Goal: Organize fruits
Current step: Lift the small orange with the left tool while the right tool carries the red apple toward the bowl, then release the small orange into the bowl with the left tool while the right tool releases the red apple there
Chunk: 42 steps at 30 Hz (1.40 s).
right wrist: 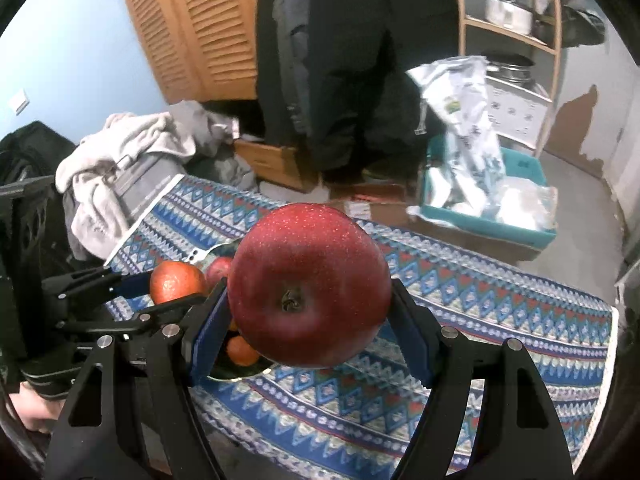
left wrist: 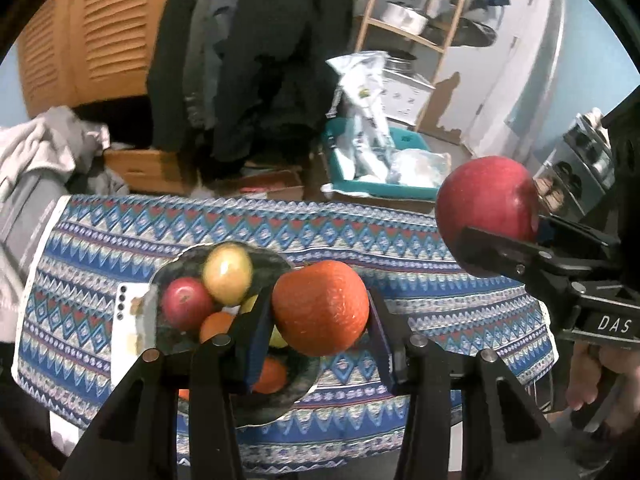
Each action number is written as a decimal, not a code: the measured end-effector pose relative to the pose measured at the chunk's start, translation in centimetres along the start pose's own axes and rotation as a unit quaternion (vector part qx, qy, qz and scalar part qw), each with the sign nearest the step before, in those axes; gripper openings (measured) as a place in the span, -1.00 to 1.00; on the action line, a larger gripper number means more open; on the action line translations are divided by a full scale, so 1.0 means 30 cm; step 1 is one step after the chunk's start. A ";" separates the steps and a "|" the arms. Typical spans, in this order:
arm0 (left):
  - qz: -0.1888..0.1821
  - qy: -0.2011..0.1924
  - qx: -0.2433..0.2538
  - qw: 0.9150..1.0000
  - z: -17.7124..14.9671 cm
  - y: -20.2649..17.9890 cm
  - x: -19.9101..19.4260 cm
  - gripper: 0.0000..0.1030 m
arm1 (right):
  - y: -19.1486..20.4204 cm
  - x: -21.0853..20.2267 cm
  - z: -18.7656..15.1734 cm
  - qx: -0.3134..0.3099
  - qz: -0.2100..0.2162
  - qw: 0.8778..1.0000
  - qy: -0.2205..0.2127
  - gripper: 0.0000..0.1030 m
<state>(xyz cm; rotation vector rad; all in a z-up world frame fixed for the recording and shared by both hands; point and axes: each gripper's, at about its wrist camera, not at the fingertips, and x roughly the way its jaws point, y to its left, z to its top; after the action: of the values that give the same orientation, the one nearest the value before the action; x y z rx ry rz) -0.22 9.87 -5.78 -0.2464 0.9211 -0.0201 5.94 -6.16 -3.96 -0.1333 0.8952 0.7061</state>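
Hovering just above the bowl [left wrist: 168,276], the left gripper [left wrist: 320,312] pinches an orange [left wrist: 320,308]; the right gripper [right wrist: 310,300] clamps an apple [right wrist: 310,284] farther right, over bare cloth [right wrist: 480,300], so the left is nearer.

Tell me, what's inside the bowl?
The bowl holds a red apple, a yellow-green apple and oranges. The left claw, shut on an orange, covers the bowl's right half, so more fruit there may be hidden.
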 end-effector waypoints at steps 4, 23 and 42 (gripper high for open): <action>0.008 0.009 -0.022 1.000 -0.007 0.086 0.006 -0.11 | 0.053 0.064 0.017 -0.006 0.014 1.000 0.014 0.46; 0.045 0.108 -0.138 0.983 -0.120 0.416 0.250 -0.11 | 0.151 0.474 -0.019 0.010 0.062 0.990 0.127 0.47; 0.076 0.150 -0.145 0.975 -0.164 0.474 0.376 0.24 | 0.195 0.683 -0.063 0.034 0.090 0.978 0.187 0.48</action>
<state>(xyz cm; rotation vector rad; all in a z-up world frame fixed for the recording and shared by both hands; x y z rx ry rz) 1.48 21.31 -20.59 -0.4510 1.2429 0.2260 9.66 8.02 -19.55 -0.1276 1.3023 0.8321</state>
